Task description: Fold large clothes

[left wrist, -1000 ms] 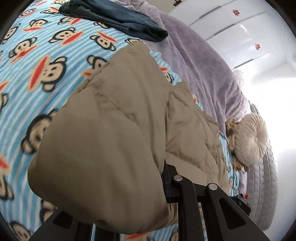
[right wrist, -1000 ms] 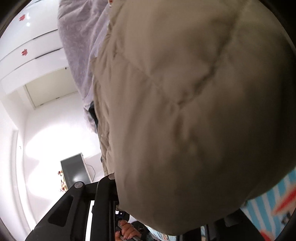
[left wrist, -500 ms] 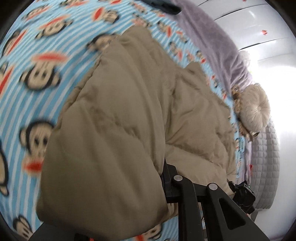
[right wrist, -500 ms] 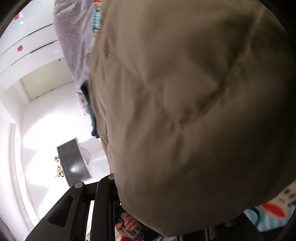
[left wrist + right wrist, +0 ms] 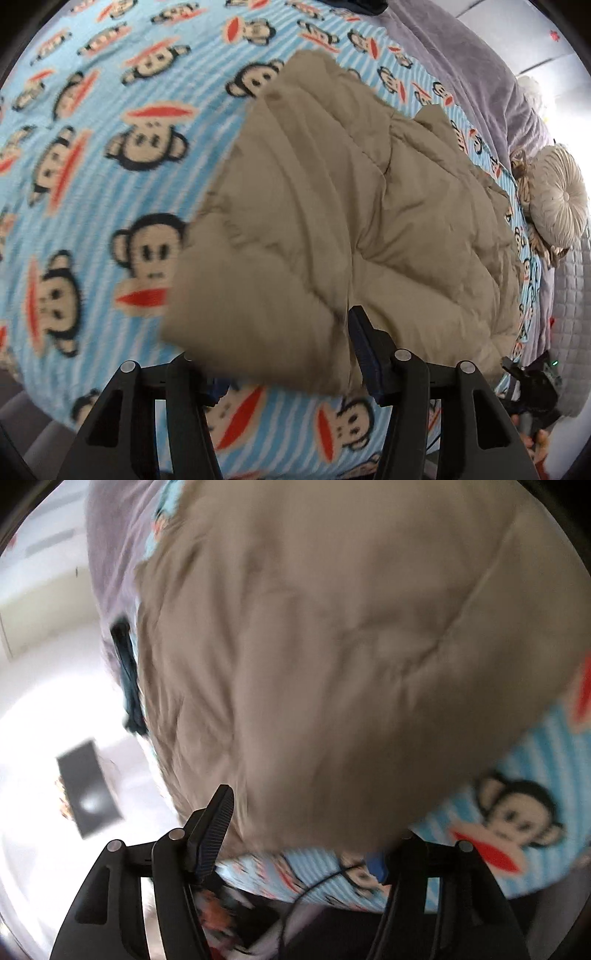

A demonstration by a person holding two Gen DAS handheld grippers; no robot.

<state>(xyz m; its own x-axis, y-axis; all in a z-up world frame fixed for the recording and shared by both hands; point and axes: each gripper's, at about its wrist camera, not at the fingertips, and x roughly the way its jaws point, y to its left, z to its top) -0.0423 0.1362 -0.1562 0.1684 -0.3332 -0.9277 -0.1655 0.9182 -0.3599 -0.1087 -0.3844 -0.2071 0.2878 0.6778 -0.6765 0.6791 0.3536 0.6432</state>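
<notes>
Nearest in the left wrist view, the left gripper [image 5: 280, 350] has its jaws spread wide, with the near hem of a tan quilted coat [image 5: 332, 221] lying loosely between them and not pinched. The coat lies folded on a bed, on a blue striped blanket [image 5: 110, 166] printed with cartoon monkey faces; it runs from the near edge toward the far right.

At the near right edge of that view the other tool shows as a dark, small shape, too small to read.

In the right wrist view, blurred by motion, the right gripper [image 5: 295, 834] also stands spread. The coat [image 5: 332, 646] bulges just beyond its fingers and fills most of the view, blocking what lies behind. The blanket [image 5: 535, 768] shows below and to the right of it.

To the right of the coat in the left view sits a round cream cushion [image 5: 557, 199], beside a grey quilted bed edge [image 5: 572, 332]. Farther off, a lilac throw [image 5: 461, 48] runs along the far side of the blanket. A dark garment [image 5: 129, 679] lies at the coat's far edge in the right view. A dark screen [image 5: 88, 786] stands against a bright wall at left.

No readable writing appears.
</notes>
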